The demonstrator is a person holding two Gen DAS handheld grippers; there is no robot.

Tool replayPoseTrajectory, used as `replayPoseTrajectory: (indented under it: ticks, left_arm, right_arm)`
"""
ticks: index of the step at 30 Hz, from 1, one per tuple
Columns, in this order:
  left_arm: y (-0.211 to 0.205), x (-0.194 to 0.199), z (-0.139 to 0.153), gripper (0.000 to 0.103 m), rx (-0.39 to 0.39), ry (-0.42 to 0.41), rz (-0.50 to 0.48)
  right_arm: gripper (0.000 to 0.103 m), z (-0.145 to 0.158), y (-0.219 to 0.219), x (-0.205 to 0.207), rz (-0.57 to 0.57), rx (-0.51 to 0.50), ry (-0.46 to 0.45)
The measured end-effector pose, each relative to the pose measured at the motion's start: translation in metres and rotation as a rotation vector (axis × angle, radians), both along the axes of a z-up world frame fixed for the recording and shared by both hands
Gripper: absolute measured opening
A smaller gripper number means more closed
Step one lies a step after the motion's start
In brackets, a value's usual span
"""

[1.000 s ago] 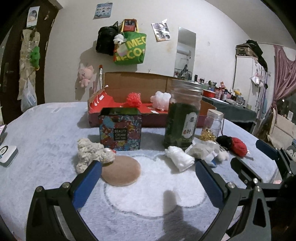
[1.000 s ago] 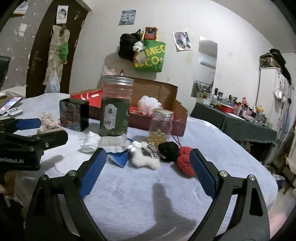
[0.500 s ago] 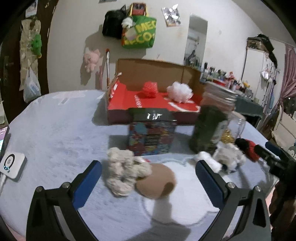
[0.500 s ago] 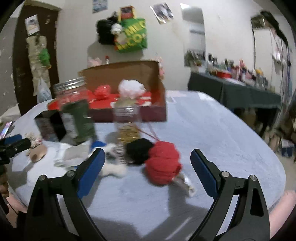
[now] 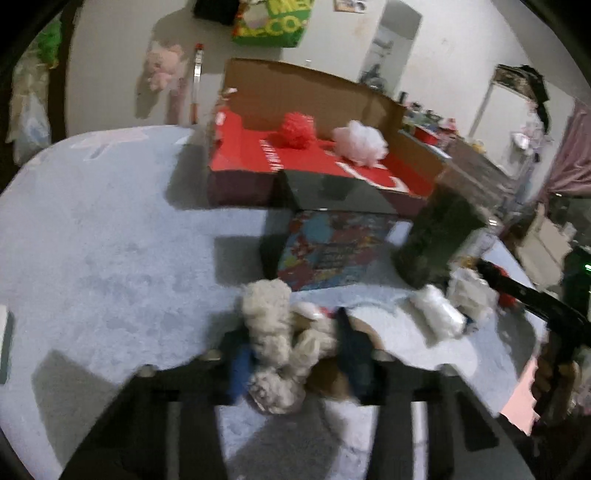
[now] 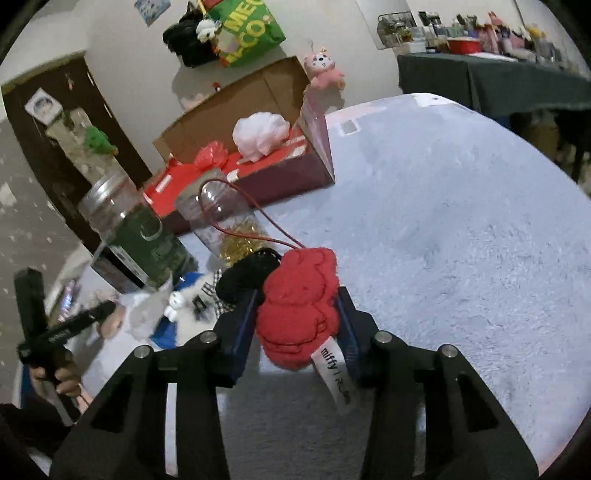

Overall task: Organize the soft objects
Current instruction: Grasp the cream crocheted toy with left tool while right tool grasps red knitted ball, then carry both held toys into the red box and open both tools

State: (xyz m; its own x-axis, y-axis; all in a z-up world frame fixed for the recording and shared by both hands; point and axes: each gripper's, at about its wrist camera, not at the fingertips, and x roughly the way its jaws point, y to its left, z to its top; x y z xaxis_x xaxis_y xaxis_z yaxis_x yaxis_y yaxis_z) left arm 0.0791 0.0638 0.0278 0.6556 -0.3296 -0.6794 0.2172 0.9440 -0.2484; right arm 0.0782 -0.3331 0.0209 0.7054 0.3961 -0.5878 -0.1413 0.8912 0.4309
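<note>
Both grippers [image 5: 291, 354] [image 6: 297, 325] closed, apparently fluffy toys [image 5: 277, 339]

Both grippers, left gripper [image 5: 293, 360] and right gripper [image 6: 297, 325], have black frames, silver screws and blue finger pads [image 6: 242, 328].

— What surrounds the tabletop [image 6: 461, 192]?
— Pale fleecy cover on it; a white wall [image 5: 110, 55] behind, with a green tote bag [image 6: 247, 29] hanging.
— Furniture?
— A dark door [image 6: 48, 140] at left, a cluttered side table [image 6: 498, 81] draped in dark cloth beyond the far edge.
</note>
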Motion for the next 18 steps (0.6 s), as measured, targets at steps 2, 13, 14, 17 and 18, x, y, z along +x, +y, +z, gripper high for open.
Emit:
replayPoseTrajectory:
  ticks: [2, 13, 14, 17, 18]
  left_arm:
    - [0.002, -0.004, 0.005, 0.034, 0.007, -0.020, 0.007]
    - [-0.018, -0.027, 0.051, 0.032, -0.041, -0.154, -0.058]
    - [-0.023, -0.028, 0.054, 0.032, -0.052, -0.160, -0.077]
    - [-0.038, -0.027, 0.054, 0.032, -0.067, -0.163, -0.122]
    - [-0.044, -0.026, 0.051, 0.032, -0.071, -0.154, -0.137]
  right_arm:
    - [0.039, 0.006, -0.005, -0.004, -0.003, 0.030, -0.023]
    - [0.039, 0.062, 0.026, -0.030, 0.100, 0.006, -0.223]
    - [0.039, 0.063, 0.033, -0.032, 0.122, 0.008, -0.230]
    - [0.039, 0.060, 0.056, -0.033, 0.183, 0.000, -0.226]
    - [0.039, 0.057, 0.065, -0.033, 0.208, -0.005, -0.219]
